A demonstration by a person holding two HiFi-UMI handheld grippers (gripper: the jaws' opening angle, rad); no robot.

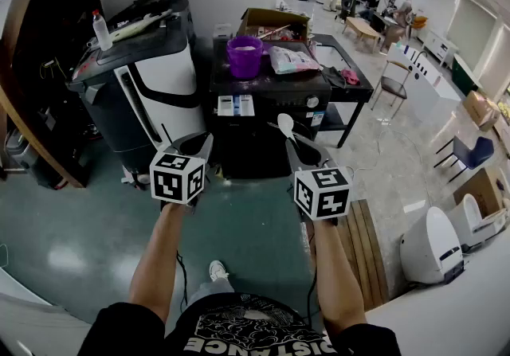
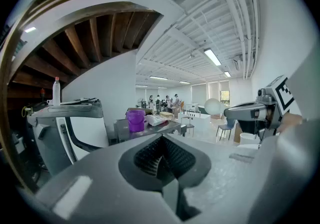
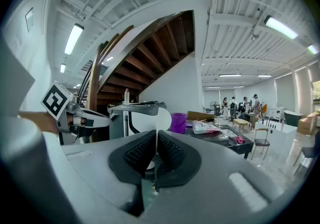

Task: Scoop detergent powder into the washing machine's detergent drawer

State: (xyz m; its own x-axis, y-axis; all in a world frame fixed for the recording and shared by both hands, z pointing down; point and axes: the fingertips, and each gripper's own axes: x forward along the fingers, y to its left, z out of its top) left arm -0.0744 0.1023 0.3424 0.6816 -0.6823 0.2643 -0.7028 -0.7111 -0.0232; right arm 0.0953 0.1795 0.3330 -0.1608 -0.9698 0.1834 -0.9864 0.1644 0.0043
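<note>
Jaws of right gripper (image 3: pixel 156 154) around scoop (image 3: pixel 161 118)

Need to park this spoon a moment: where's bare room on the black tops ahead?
For the spoon in the right tool: the front strip of the black unit, before the purple bucket and detergent bag, is bare. The side table looks bare at its back; a pink cloth crowds its front. A cardboard box fills the space behind the bucket.

Bright strip lights (image 2: pixel 212 56), fisheye-warped edges
</note>
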